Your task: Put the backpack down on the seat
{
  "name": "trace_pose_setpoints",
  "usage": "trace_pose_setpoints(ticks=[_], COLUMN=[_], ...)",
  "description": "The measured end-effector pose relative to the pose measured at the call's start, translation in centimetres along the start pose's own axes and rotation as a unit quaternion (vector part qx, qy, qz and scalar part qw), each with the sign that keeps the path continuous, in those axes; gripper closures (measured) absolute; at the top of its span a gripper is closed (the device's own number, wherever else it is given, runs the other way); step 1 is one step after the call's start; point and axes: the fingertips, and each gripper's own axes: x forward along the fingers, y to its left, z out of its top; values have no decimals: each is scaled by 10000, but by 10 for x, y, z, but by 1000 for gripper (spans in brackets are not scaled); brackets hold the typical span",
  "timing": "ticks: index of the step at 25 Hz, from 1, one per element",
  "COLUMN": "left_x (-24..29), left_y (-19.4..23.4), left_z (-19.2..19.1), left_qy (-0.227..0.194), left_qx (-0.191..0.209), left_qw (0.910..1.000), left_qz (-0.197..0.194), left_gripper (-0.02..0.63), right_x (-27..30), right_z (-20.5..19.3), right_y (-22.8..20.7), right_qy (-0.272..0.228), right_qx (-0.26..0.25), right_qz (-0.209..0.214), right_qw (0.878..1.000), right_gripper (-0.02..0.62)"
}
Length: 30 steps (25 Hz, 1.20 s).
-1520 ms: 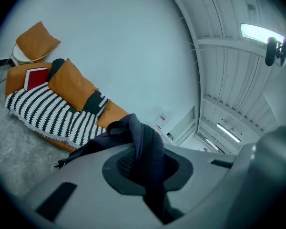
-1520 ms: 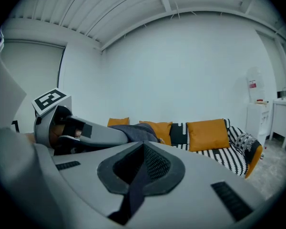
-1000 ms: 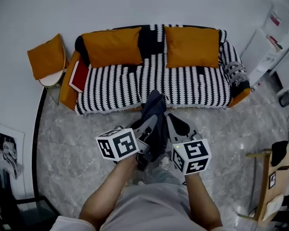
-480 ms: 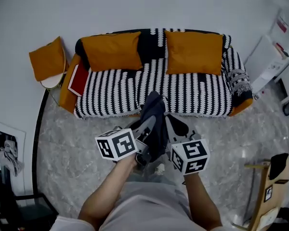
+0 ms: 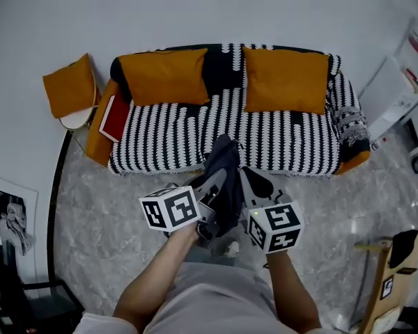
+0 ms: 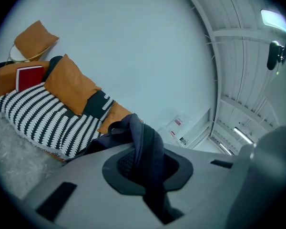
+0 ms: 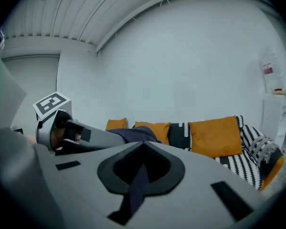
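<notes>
Left gripper (image 6: 148, 170) is clamping narrow on the padded strap (image 6: 144, 144). The strap is filling the gap between its jaws. Right gripper (image 7: 140, 168) is pinching a thin webbing strap (image 7: 138, 187), jaws nearly together. Both are pointing slightly down toward the sofa (image 5: 348, 127).

The backpack (image 5: 223, 160) is hanging between the two grippers, over the floor (image 5: 104, 207) just in front of the sofa and not yet on the seat (image 5: 188, 134).

Handling, my read:
- It's looking soft and floppy, with the body sagging below the straps, so it's likely slumping as soon as it lands.
- Weight is unclear, probably moderate.
- The padded strap is giving the better bite. The thin webbing is looking liable to slide through the pads.
- I'm rating holds high on the straps as best, so the body is hanging clear below.

The seat middle between the two orange cushions (image 5: 166, 75) is looking free. A red book (image 5: 115, 114) is lying at the left end.
</notes>
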Motion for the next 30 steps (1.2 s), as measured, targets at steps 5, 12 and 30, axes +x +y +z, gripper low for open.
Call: trace_pose_setpoints(ticks=[5,12,30], left_x=[18,52,109], left_y=[25,65,144], left_z=[20,63,177], left_qy=[80,267,794], left_qx=[-88,-197,51], left_qw=[9999,9993,9943], left_qz=[-43,-157,-714], left_gripper=[575,575,575], right_x=[34,102,233], right_z=[3,18,75], right_y=[-10,-24,-36], right_qy=[87,240,256], right_qx=[32,61,1], right_qz=[-101,-251,-864], right_qw=[9999,9994,9959], right_gripper=[594,594,594])
